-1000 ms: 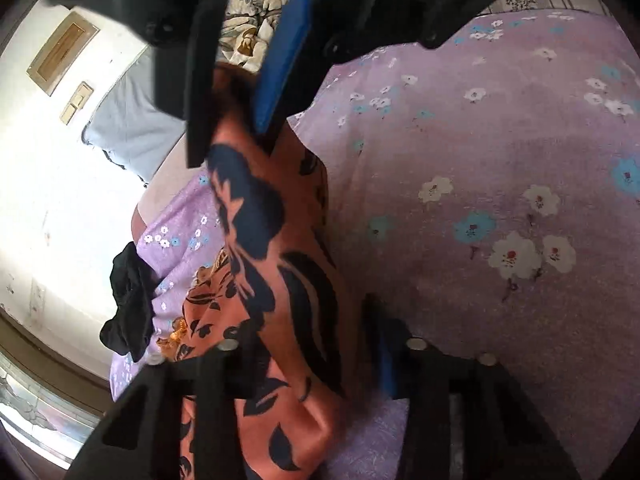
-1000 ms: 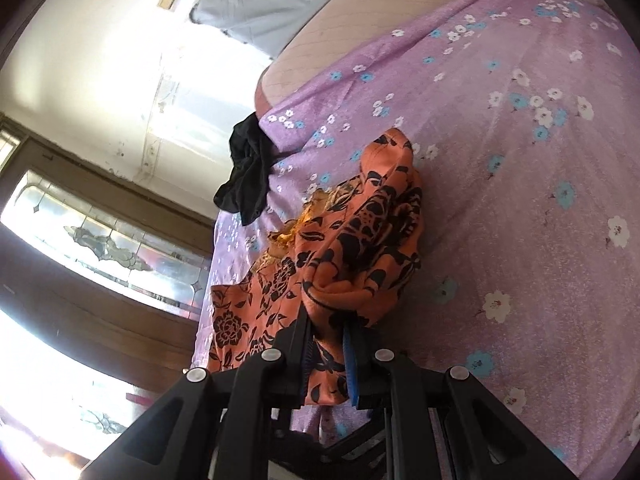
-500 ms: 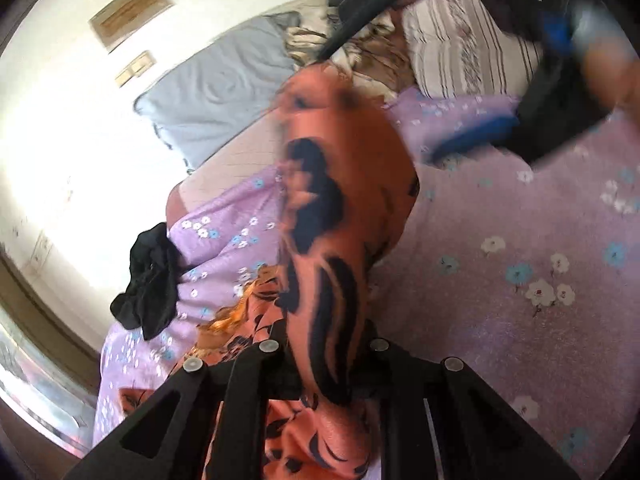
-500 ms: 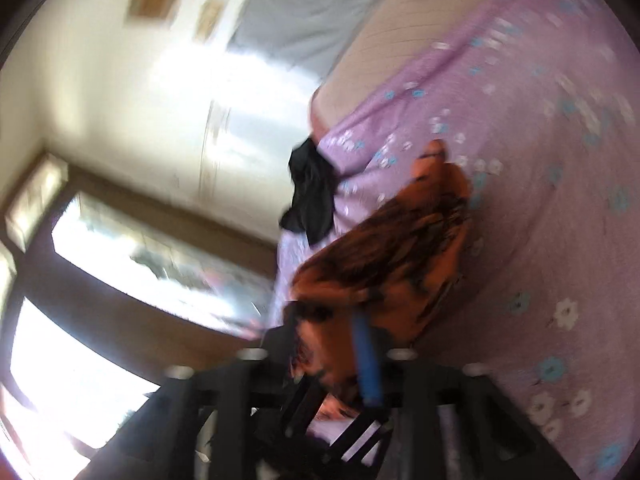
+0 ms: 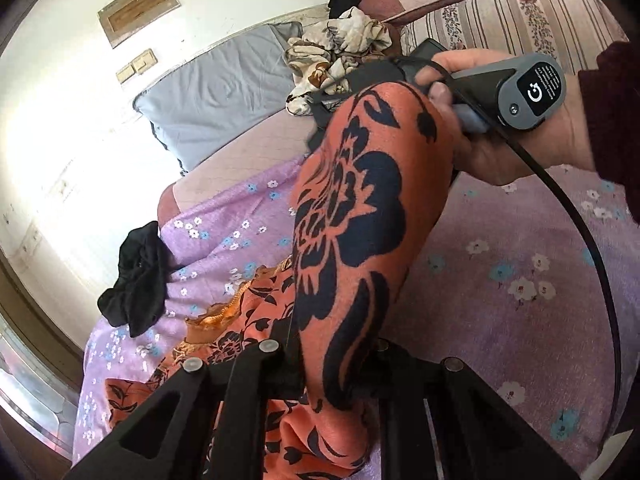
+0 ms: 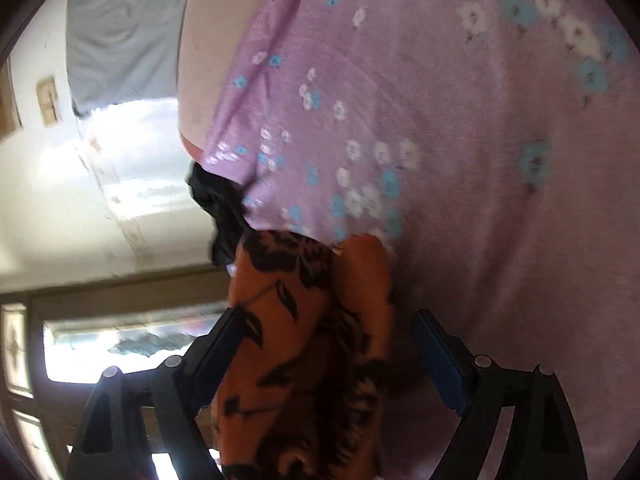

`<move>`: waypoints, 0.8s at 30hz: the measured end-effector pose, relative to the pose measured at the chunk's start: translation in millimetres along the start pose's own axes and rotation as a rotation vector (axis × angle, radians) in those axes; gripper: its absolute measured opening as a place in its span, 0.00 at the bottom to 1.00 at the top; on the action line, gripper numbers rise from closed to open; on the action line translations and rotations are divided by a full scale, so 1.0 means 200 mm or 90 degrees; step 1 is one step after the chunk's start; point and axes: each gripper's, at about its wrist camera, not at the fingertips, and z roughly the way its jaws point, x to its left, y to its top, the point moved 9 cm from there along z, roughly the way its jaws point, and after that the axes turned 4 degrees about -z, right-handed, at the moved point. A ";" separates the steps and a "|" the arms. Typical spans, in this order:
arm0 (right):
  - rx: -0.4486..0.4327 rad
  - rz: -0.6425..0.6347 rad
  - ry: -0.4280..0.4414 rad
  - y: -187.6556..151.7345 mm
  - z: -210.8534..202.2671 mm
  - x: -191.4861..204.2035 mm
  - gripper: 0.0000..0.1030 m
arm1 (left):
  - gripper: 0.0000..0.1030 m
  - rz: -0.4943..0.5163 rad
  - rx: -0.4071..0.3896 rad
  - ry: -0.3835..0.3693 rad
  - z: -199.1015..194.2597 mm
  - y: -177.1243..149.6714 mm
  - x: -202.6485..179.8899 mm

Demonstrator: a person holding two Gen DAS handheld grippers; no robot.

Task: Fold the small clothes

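Note:
An orange garment (image 5: 352, 208) with a black flower print hangs over the lilac flowered bedsheet (image 5: 520, 280). My left gripper (image 5: 330, 354) is shut on a bunched fold of it, and the cloth rises steeply from the jaws. Behind the top of the cloth a hand (image 5: 500, 152) holds the right gripper's grey handle (image 5: 532, 92); its fingers are hidden there. In the right wrist view my right gripper (image 6: 328, 332) has its jaws wide and still opening. The garment (image 6: 304, 340) lies loose between them, against the left finger and apart from the blue right pad (image 6: 436, 360).
A crumpled black garment (image 5: 136, 280) lies at the bed's left edge, also seen as a dark lump (image 6: 220, 208). A grey pillow (image 5: 224, 96) and a heap of printed clothes (image 5: 340, 40) sit at the head. A wall and window lie left.
The right gripper let go of the orange garment, spread its jaws wide and rolled. The left gripper closed on the cloth, lifted it, then held still over the last half second.

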 end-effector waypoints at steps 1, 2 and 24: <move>0.004 -0.011 0.010 -0.01 0.02 0.04 0.86 | 0.13 0.000 0.000 -0.002 0.00 0.00 0.00; 0.006 -0.020 0.011 -0.02 0.03 0.07 0.85 | 0.13 -0.001 0.001 -0.004 0.00 0.00 0.01; 0.100 -0.399 -0.201 -0.51 0.69 0.90 0.13 | 0.14 -0.323 0.032 0.010 -0.18 -0.30 0.68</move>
